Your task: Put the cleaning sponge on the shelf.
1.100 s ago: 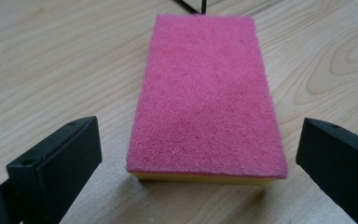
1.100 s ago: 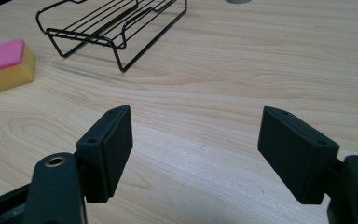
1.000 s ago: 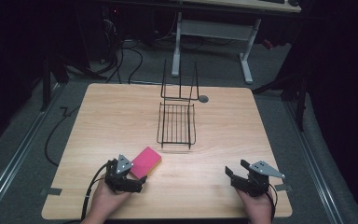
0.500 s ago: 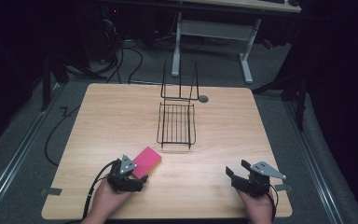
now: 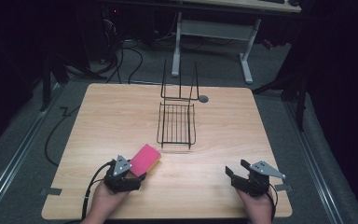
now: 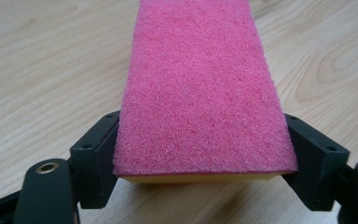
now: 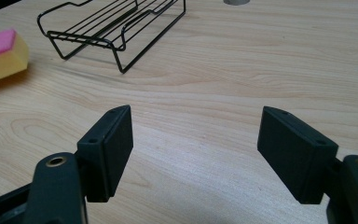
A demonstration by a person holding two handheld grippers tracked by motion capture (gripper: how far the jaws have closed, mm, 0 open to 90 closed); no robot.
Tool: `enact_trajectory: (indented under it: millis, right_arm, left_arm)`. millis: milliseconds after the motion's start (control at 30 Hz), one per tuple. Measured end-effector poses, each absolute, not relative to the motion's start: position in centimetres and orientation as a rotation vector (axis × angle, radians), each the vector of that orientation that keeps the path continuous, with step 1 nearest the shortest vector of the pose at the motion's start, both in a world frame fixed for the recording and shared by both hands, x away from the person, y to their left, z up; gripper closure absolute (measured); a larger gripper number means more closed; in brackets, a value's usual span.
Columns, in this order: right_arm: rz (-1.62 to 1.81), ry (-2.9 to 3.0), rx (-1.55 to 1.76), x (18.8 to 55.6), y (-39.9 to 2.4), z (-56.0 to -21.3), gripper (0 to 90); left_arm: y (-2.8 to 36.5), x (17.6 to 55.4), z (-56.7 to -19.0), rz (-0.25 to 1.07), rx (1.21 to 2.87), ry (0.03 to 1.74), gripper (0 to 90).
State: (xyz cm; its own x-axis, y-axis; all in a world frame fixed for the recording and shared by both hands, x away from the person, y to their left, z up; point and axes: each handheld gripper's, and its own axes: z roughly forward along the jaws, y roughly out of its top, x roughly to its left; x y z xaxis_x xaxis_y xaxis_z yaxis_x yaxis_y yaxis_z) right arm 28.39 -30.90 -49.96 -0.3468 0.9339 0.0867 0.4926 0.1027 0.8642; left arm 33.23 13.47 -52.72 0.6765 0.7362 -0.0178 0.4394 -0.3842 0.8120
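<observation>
A pink sponge (image 5: pixel 145 158) with a yellow underside lies on the wooden table (image 5: pixel 233 126) at the front left. My left gripper (image 5: pixel 135 176) is open, and its jaws stand on either side of the sponge's near end (image 6: pixel 200 93), close against its sides without squeezing it. At the front right, my right gripper (image 5: pixel 237 171) is held low over bare wood, open with nothing between its fingers (image 7: pixel 196 140). In the right gripper view the sponge (image 7: pixel 0 53) lies far to the left.
A black wire rack (image 5: pixel 176 123) sits at the table's middle, with an upright wire back at its far end; it also appears in the right gripper view (image 7: pixel 116 23). A grey grommet (image 5: pixel 203 99) is set into the table behind it. Dark floor and cables surround the table.
My left gripper has slid forward and to the right, so its jaws now straddle the sponge's near end. The right gripper has stayed still.
</observation>
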Motion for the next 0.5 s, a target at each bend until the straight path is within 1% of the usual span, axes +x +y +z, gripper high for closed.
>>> enact_trajectory:
  millis: [100,233,500]
  right_arm:
    - [1.183,1.893,1.390,28.3,-30.9,-49.9,26.8]
    - [1.188,1.891,1.390,28.2,-30.9,-49.8,27.0]
    - [1.202,1.899,1.367,28.4,-31.0,-49.8,27.8]
  left_arm:
    - [13.4,33.0,-52.0,0.450,2.002,0.903,23.0]
    - [12.9,33.1,-51.0,0.478,2.008,0.886,23.0]
    - [10.4,34.6,-49.3,0.485,1.993,0.897,23.2]
